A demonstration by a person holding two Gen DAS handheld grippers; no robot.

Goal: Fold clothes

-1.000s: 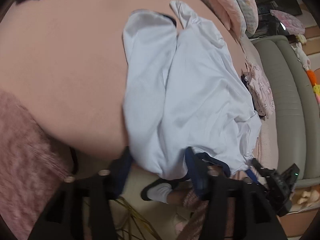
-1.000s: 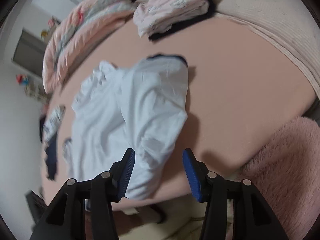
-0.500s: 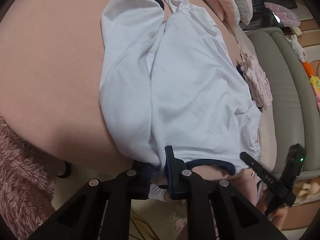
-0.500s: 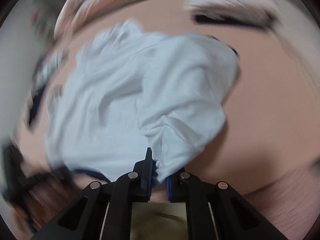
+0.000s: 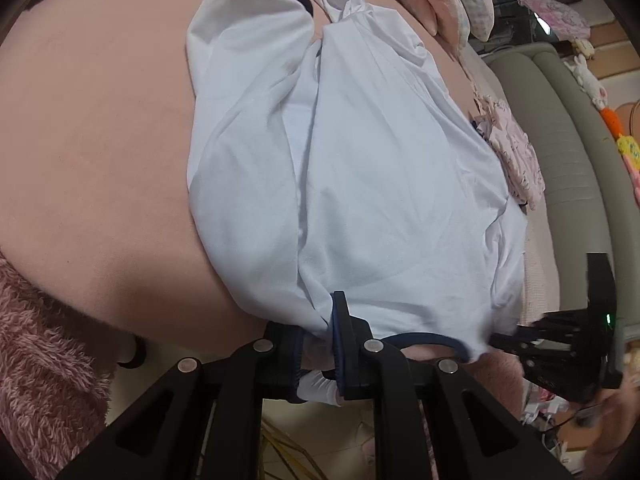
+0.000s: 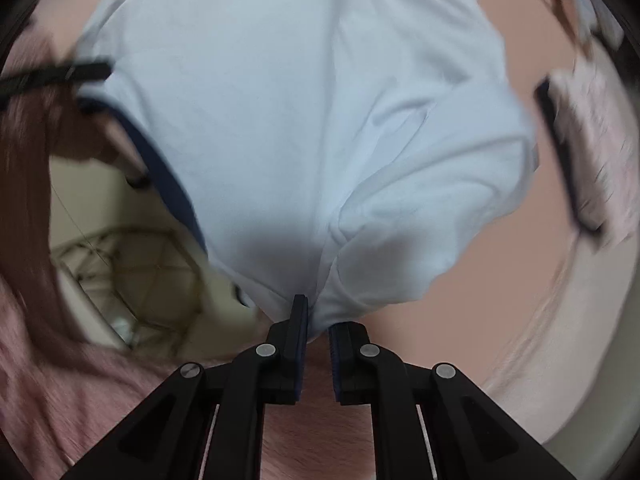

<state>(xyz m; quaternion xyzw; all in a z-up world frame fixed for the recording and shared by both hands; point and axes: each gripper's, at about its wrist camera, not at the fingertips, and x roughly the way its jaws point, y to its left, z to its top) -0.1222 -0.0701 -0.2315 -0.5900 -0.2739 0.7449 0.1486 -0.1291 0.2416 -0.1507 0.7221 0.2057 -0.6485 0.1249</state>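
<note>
White shirt (image 5: 360, 184) pinched between both grippers' fingers (image 5: 340, 344)

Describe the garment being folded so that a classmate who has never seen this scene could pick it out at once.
Start at the wide pink bed surface. The white T-shirt is spread over its middle, its near edge gripped by both grippers. Unlike the small pink patterned garment lying beside it, it is plain white with navy trim at the neck.

Smooth white cloth shirt (image 5: 360, 184) on a matt pink sheet (image 5: 100, 140).
</note>
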